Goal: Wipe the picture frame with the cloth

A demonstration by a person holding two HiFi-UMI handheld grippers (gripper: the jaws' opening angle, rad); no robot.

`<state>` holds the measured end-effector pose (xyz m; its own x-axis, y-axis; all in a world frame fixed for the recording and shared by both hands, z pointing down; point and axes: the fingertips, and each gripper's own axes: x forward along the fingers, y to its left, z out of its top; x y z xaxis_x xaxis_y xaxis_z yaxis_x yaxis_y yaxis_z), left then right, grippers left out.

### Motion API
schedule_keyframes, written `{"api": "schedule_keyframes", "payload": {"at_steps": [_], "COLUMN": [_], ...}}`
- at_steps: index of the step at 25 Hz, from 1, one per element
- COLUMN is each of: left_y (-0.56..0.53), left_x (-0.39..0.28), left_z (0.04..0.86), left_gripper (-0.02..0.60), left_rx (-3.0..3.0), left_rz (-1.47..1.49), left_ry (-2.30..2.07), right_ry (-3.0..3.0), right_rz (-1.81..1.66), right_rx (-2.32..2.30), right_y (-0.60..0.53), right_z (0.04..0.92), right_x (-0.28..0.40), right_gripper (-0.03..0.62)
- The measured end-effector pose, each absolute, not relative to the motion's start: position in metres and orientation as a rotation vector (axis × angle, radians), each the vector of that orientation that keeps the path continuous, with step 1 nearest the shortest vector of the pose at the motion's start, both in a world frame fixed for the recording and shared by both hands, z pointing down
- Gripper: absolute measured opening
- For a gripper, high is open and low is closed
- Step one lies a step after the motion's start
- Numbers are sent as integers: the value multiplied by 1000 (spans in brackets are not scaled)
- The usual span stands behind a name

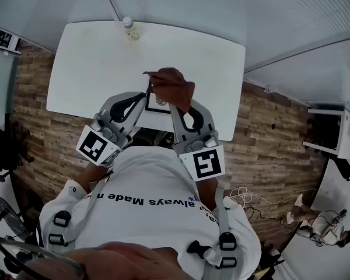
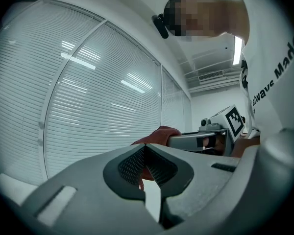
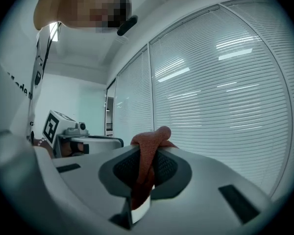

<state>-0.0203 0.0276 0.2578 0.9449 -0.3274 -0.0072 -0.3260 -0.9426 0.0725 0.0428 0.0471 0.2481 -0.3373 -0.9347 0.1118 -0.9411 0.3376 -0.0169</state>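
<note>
white worktop (image 1: 81,69) fills the upper middle of the head view, with wood-plank floor (image 1: 268,133) on either side of it. i look down over the operator's white shirt (image 1: 146,185) to both tools, which are raised over the near edge of the worktop.

left tongs (image 1: 144,98): clenched. in the left gripper view the tongs (image 2: 146,173) meet on a thin pale edge running down between the pads, and from the head view i read that as the side of the picture frame (image 1: 154,105). the frame is dark-rimmed, held off the worktop between the two tools, its left side at the left tongs.

right tongs (image 1: 176,108): clenched on the cloth (image 1: 172,85). the right gripper view shows the tongs (image 3: 142,175) with the rust-red cloth (image 3: 148,155) pinched between the pads, bunched into a lump above them and trailing below. in the head view the cloth lies over the top right part of the frame, touching it. from the left gripper view the cloth (image 2: 159,133) sits just past the left tongs, with the right tool beside it.

slatted window blinds (image 2: 88,106) fill the background of both gripper views.

small bottle (image 1: 130,30) stands upright at the far edge of the worktop, well apart from the frame.
</note>
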Motion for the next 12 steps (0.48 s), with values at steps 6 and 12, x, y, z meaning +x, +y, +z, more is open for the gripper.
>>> {"api": "schedule_keyframes", "payload": {"at_steps": [6,12], "left_y": [-16,-33], "left_x": [-30,-32], "left_z": [252,255], "left_gripper": [2,2], "left_rx": [3050,3043], "left_rz": [-57,-46], "left_ry": [-453,-376], "right_ry": [-2471,-2426], "right_rz": [88,78], "right_rx": [1803,1864], "right_y": [4,-13], "right_z": [241,240], "right_x": [30,27], "right_gripper": [15,15]}}
